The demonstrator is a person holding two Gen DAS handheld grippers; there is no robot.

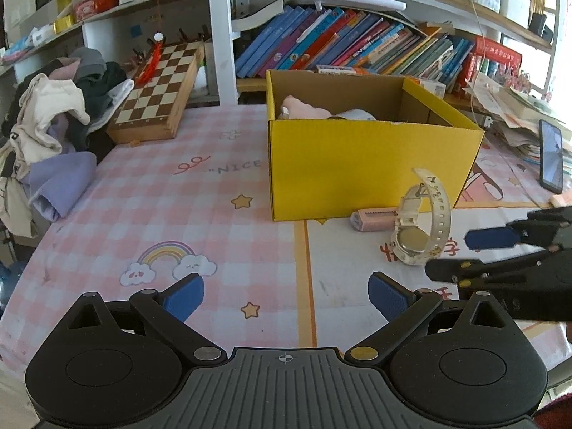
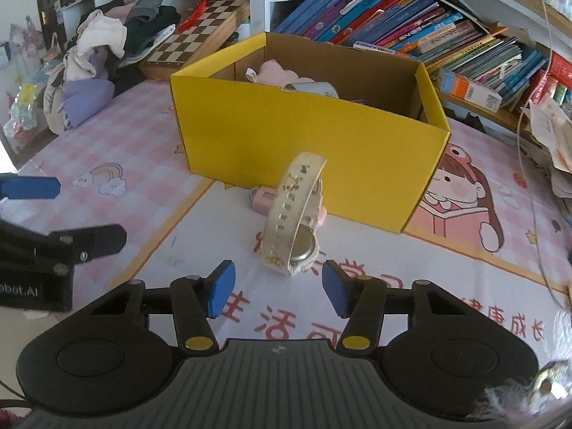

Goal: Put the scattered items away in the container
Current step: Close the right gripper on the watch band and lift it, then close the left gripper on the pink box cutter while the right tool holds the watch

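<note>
The white watch (image 2: 291,221) stands on its side on the bench (image 2: 447,279), just ahead of the right gripper (image 2: 278,291), whose blue fingers (image 2: 221,289) are spread and grip nothing. At 12 o'clock behind it lies a pink comb (image 2: 261,198), touching the yellow box (image 2: 314,143). The left gripper (image 1: 286,295), at 9 o'clock, has its fingers spread wide over the bench.

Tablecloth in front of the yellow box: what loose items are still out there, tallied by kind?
Watch, white strap, standing on edge: 1
Pink comb-like item, lying against the yellow box: 1
Total on the tablecloth here: 2
Neither is held; the right gripper is open just short of the watch.
</note>
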